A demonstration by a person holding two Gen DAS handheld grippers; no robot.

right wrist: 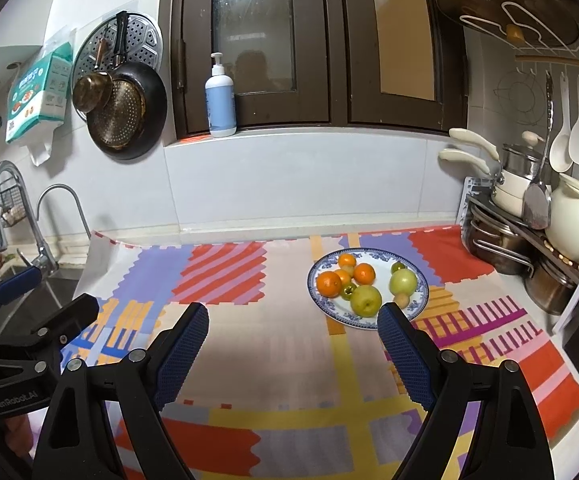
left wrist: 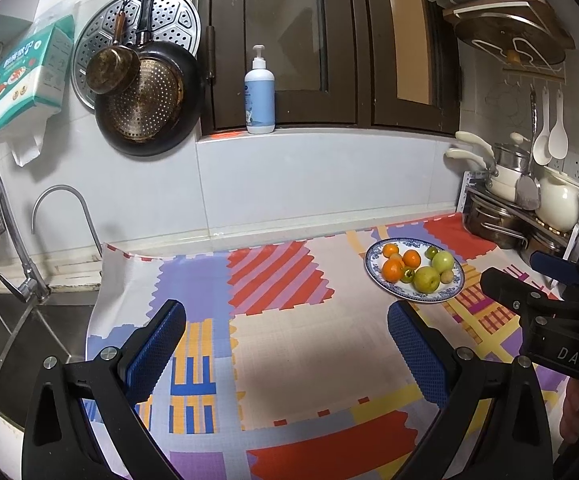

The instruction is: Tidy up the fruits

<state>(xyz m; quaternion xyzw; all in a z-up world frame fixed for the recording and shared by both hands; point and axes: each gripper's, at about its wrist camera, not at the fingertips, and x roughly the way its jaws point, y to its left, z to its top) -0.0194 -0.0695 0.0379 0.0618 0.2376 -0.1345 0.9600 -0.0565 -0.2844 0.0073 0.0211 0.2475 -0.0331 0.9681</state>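
Both tongs hover level above the patterned table, spread wide and empty: left tongs (left wrist: 285, 344) toward mid-table, right tongs (right wrist: 291, 340) just before the blue-rimmed plate (right wrist: 321, 298) holding oranges (right wrist: 328, 283) and green apples (right wrist: 365, 300).

Pale kitchen counter (right wrist: 517, 284) running along the tiled wall, colourful patchwork mat (right wrist: 249, 344) lying spread over most of it, blue-rimmed plate (right wrist: 421, 300) sitting on the mat toward the right, metal pot rack (right wrist: 501, 240) standing on bare counter at the far right
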